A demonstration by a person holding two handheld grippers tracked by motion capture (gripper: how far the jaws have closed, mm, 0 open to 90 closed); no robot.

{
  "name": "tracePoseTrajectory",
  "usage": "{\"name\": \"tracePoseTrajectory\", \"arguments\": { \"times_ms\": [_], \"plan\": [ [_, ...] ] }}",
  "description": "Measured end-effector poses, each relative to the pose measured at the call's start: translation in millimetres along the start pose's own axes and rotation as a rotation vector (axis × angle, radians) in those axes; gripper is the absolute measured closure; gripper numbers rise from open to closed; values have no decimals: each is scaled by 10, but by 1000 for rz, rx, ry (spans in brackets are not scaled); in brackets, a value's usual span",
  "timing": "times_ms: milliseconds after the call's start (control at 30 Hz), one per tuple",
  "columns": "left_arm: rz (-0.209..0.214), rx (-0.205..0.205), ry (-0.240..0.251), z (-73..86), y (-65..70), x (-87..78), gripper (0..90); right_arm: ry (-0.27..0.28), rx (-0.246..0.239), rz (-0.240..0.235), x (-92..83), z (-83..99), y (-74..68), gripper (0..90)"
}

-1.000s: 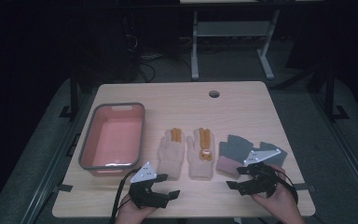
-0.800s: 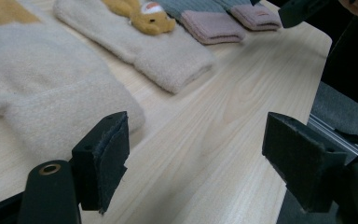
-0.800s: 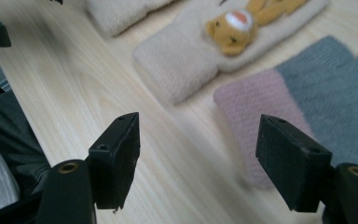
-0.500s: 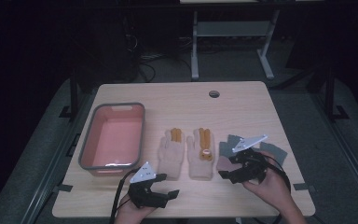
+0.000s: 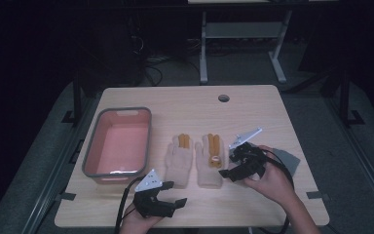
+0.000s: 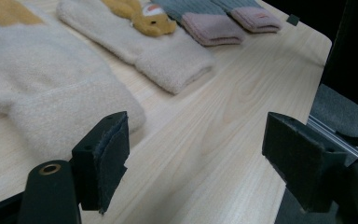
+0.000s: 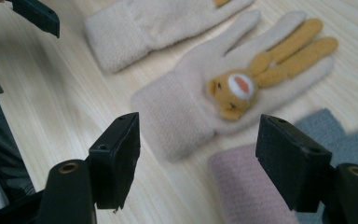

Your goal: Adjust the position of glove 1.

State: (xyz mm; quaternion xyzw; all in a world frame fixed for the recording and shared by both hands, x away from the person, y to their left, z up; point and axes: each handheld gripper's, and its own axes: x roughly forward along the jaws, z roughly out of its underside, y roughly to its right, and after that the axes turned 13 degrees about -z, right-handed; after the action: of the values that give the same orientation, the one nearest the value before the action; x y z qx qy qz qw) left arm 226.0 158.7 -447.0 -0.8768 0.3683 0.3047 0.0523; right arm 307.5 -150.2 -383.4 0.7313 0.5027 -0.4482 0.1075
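Pale wood tabletop (image 5: 253, 105) carries two pairs of gloves, dark room beyond. Right gripper (image 5: 233, 165) hovers with jaws spread wide and empty, aimed at the cuff of the cream bear glove (image 7: 223, 88), which lies just left of the grey-and-pink gloves (image 7: 261, 186). It should probably close on the cuff alone, since the pink cuff just beside it could get pinched too. Left gripper (image 5: 168, 201), also wide open and empty, waits near the other cream glove (image 5: 179, 158). Left of that sits the pink tub (image 5: 93, 148).

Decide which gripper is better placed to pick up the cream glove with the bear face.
Right. The right gripper, jaws open, hangs beside the bear glove, aimed at its cuff; the left gripper sits nearer the plain glove.
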Motion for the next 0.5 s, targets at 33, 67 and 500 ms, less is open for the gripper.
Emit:
{"name": "tracePoseTrajectory", "arguments": {
  "times_ms": [33, 67, 500],
  "plan": [
    [0, 0, 1, -2, -2, -2, 231, 0, 3, -6, 11, -27, 5, 305],
    [0, 0, 3, -2, -4, -5, 231, -6, 8, -9, 23, -48, 11, 305],
    [2, -12, 11, 3, -2, -21, 231, -49, -2, -13, 223, -259, 104, 310]
  ]
}}
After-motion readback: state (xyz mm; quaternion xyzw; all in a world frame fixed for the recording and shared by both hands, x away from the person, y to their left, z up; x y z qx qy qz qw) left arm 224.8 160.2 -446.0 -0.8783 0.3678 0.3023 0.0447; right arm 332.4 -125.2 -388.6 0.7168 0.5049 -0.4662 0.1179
